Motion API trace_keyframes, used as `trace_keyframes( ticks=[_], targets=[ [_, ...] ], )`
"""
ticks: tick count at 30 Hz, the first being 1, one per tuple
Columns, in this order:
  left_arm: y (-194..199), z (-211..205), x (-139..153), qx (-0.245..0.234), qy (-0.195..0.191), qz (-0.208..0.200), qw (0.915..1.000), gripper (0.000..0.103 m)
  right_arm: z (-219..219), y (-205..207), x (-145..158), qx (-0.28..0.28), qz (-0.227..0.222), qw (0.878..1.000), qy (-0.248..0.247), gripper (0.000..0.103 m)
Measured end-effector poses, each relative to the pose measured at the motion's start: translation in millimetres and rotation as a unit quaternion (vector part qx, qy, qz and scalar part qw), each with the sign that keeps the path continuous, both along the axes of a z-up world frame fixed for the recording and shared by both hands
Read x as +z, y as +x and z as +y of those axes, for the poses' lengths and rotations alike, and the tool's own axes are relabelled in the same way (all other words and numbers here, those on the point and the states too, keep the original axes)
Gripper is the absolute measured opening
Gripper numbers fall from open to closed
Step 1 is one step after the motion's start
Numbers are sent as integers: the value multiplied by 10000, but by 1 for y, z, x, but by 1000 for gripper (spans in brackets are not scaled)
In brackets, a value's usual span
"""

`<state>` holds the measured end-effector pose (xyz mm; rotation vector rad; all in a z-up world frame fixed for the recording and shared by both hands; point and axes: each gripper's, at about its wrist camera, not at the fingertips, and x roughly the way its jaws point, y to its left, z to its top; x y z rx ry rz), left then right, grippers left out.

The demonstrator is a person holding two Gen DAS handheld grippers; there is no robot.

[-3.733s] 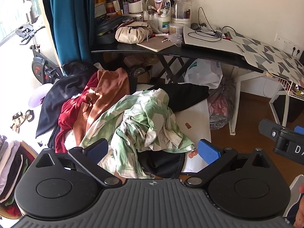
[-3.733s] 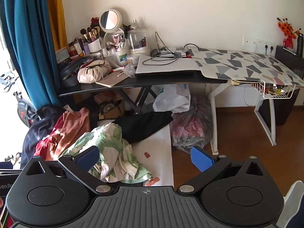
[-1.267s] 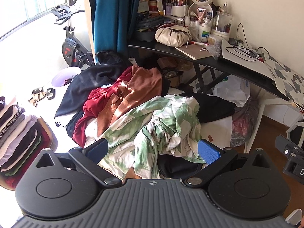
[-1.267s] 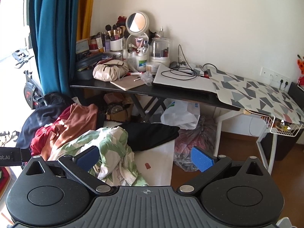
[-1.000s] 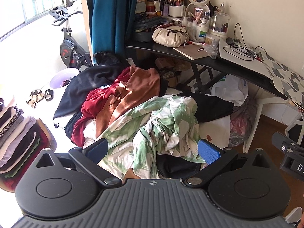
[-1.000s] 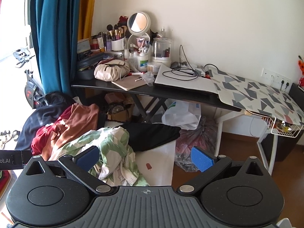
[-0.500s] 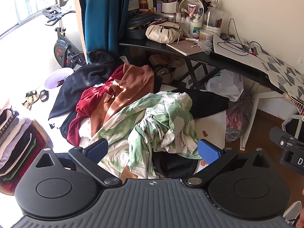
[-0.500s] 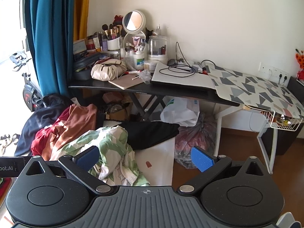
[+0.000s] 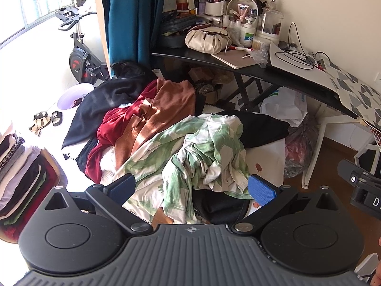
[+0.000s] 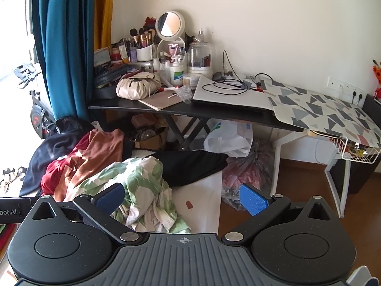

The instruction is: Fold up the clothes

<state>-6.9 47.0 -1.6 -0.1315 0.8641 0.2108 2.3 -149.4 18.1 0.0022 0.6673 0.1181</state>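
Jaws wide, both grippers empty | left gripper (image 9: 190, 187) above green-white shirt (image 9: 202, 157) | right gripper (image 10: 182, 197)

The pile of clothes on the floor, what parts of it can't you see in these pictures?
- Green and white garment: left wrist view, its near edge is hidden behind the left hand-held gripper.
- Black garment: right wrist view, one end lies under the green and white one.
- Dark navy garment: right wrist view, lower part is hidden by the other gripper's body.
- Folded stack: left wrist view, cut off by the frame edge.
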Motion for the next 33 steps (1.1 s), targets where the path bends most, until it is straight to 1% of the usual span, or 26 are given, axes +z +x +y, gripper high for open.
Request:
trace_keyframes(
  ticks=[10,12,14,17,18,26,33],
  targets=[
    [3,5,1,-5,-23,-23,10000,103,1,6,-4,-52,104,9999,109,102],
    [5,9,4,-25,-24,-96,9999,103,0,7,-5,-73,109,9998,160,102],
    [5,13,6,-56,-106,-200,9997,103,0,9,-5,-88,91,9998,176,102],
    [7,20,8,-99,-258,-339,9990,103,3,11,-6,-77,37,9999,77,102],
    [8,22,7,-93,-256,-345,9990,103,5,11,-7,-65,19,10000,40,102],
    [8,39,2,-157,-132,-305,9993,103,33,11,-10,-23,107,9999,-75,102],
    [-1,77,4,-158,15,-442,9989,103,71,-2,-3,-138,20,9999,-95,102]
  ],
)
